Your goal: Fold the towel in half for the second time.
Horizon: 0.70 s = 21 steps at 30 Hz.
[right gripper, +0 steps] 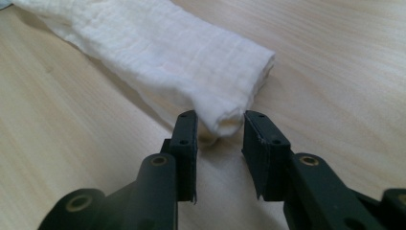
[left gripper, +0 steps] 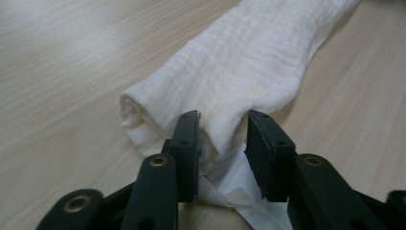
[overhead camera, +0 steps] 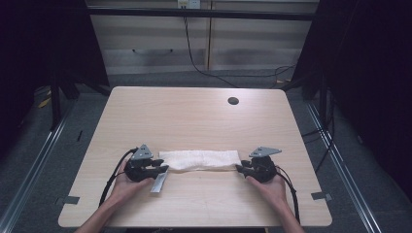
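Flanking rolled white cloth [overhead camera: 200, 159] on table [overhead camera: 194, 116] | left gripper [left gripper: 222, 139] jaws apart around its corner | right gripper [right gripper: 220, 136] jaws apart at other end

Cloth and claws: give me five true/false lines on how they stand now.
1. The cloth lies folded long across the table, between the two claws. True.
2. The left claw is shut with nothing between its jaws. False: its jaws stand apart with the cloth's end between them.
3. The right claw is open at the cloth's other end. True.
4. The cloth is dark blue. False: it is white.
5. The table has a round hole near its far edge. True.
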Tool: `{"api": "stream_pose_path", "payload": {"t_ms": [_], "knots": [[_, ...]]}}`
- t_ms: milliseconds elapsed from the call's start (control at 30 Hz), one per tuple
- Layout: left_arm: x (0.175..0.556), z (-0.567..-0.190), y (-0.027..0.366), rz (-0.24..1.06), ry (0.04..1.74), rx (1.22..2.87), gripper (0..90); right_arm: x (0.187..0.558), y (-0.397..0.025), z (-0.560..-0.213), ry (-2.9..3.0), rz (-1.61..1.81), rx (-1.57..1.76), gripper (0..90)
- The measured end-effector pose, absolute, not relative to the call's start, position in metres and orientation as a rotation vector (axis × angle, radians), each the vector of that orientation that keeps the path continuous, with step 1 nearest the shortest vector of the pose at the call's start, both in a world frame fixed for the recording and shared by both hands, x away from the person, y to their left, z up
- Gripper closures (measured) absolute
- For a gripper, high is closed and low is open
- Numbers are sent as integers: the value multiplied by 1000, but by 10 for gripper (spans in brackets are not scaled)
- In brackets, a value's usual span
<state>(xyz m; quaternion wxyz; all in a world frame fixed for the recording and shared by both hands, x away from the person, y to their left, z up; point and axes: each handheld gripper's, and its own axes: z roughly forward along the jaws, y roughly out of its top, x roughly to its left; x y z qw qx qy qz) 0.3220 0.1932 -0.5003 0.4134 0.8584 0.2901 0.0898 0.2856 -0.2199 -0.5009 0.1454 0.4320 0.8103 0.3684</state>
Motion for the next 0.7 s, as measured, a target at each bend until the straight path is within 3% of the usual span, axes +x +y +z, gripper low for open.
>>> {"api": "stream_pose_path", "payload": {"t_ms": [433, 700], "knots": [[300, -471, 219, 208, 753, 2060, 379, 259, -235, -472, 2216, 1280, 1273, 495], [285, -471, 244, 215, 806, 2054, 292, 242, -256, -466, 2129, 1289, 1304, 432]]}}
